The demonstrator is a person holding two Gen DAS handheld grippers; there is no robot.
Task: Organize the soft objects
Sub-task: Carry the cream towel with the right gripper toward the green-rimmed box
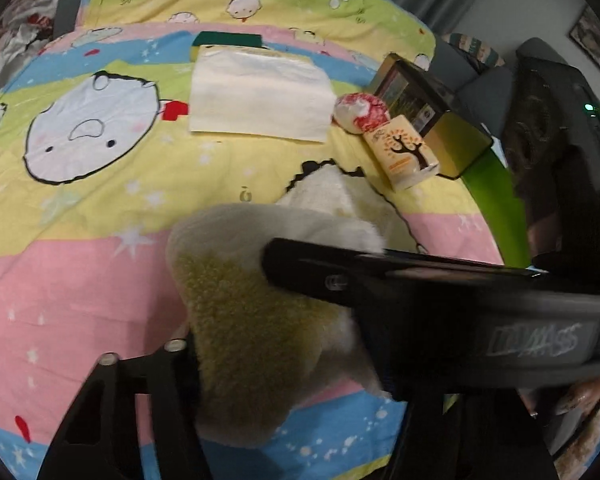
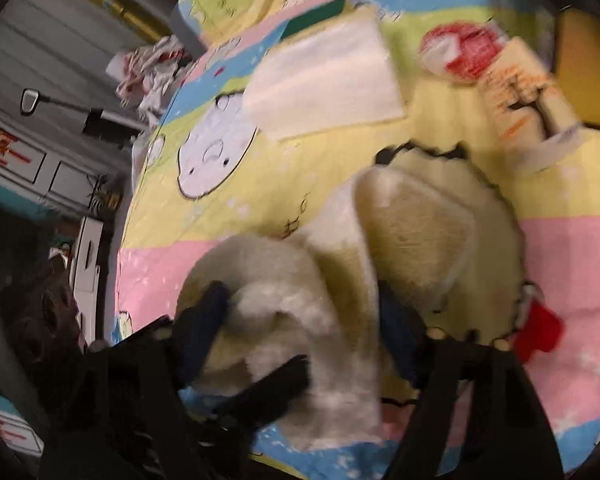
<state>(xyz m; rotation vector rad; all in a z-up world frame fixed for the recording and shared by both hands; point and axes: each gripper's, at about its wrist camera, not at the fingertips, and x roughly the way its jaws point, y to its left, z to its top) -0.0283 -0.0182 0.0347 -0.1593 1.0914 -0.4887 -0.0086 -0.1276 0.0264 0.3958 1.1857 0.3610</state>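
A cream fluffy cloth (image 1: 256, 320) lies on the cartoon bedsheet, its near part lifted and folded. In the left wrist view my left gripper (image 1: 260, 320) is shut on the cloth's near part; the right gripper's dark finger (image 1: 380, 280) crosses in from the right and also presses on the cloth. In the blurred right wrist view the right gripper (image 2: 300, 320) is shut on a fold of the same cloth (image 2: 416, 232), with the left gripper's fingers (image 2: 268, 392) low at left. A folded white towel (image 1: 260, 96) lies further back.
A green and yellow sponge (image 1: 224, 42) sits behind the towel. A red and white soft ball (image 1: 360, 112), a tissue pack with a tree print (image 1: 404, 152) and a dark box (image 1: 432, 116) stand at the right. The bed edge drops off at right.
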